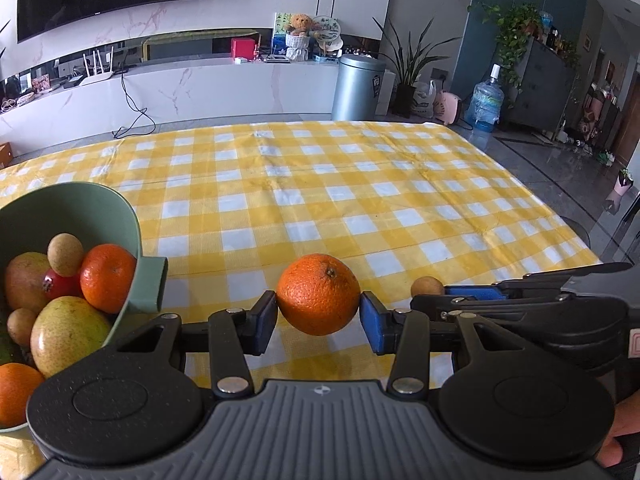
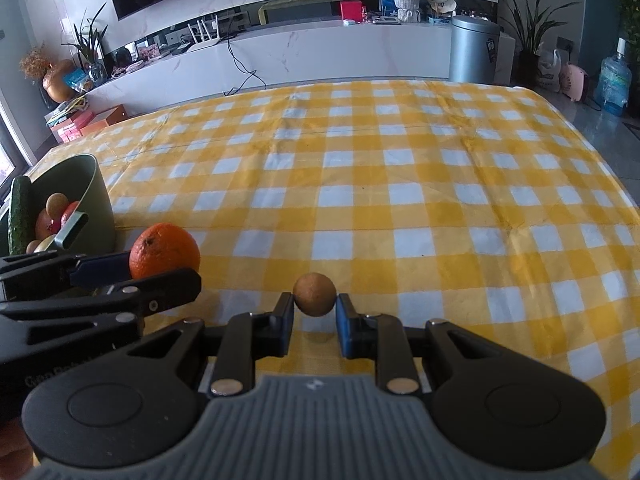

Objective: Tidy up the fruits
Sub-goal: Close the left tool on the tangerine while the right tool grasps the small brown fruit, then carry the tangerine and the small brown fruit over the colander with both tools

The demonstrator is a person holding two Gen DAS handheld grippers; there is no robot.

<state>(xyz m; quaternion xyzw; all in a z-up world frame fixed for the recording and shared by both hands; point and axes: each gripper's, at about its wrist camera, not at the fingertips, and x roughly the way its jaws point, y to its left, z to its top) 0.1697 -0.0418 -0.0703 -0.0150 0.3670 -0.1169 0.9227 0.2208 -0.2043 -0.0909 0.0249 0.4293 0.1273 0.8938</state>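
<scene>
Yellow-and-white checked cloth is covering the surface (image 1: 320,184). The left gripper (image 1: 318,314) is gripping an orange (image 1: 318,294), its blue-padded jaws pressing on both sides of the fruit, which is hanging clear above the cloth near the surface's near edge. The right gripper (image 2: 315,312) is clamping a small brown round fruit (image 2: 314,294) between nearly closed jaws, also near the near edge. A green bowl (image 1: 100,204) is sitting toward the surface's left edge, holding oranges, mangoes, small brown fruits and a cucumber (image 2: 18,216).
</scene>
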